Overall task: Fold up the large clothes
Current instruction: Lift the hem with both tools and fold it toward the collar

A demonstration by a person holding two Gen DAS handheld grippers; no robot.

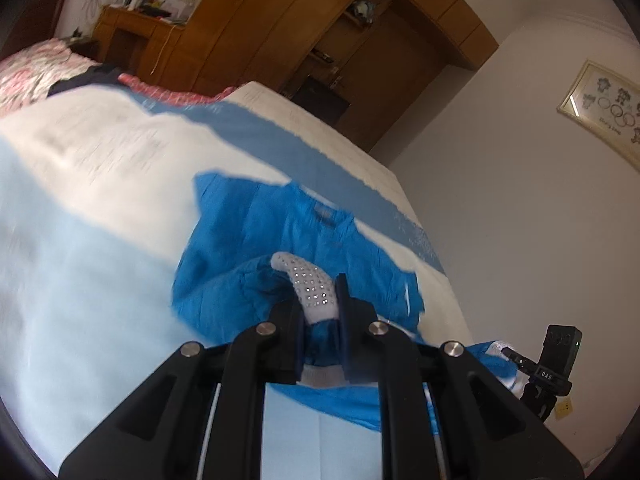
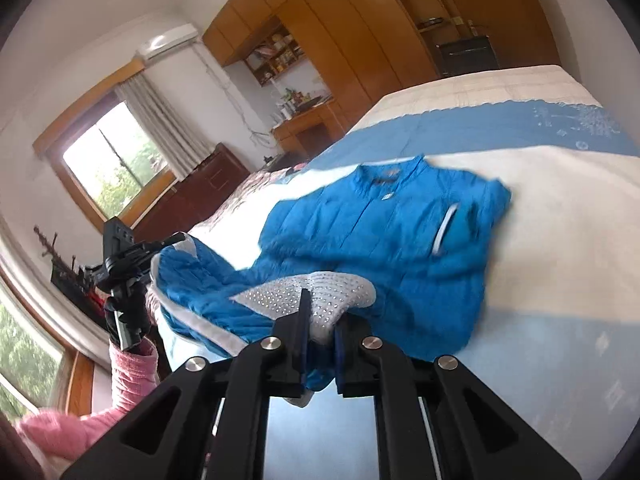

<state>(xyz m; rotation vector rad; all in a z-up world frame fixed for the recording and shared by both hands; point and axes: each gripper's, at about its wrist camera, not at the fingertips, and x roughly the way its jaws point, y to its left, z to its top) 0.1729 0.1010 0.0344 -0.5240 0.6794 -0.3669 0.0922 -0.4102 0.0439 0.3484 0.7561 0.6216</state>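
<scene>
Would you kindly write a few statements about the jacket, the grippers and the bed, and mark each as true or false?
1. The left gripper is shut on the grey studded trim of the blue jacket. True.
2. The right gripper hangs open with nothing between its fingers. False: it is shut on the jacket's grey studded trim.
3. The jacket's collar end lies on the bed. True.
4. The jacket is red. False: it is blue with grey-white trim.
5. A framed picture hangs on the wall. True.
</scene>
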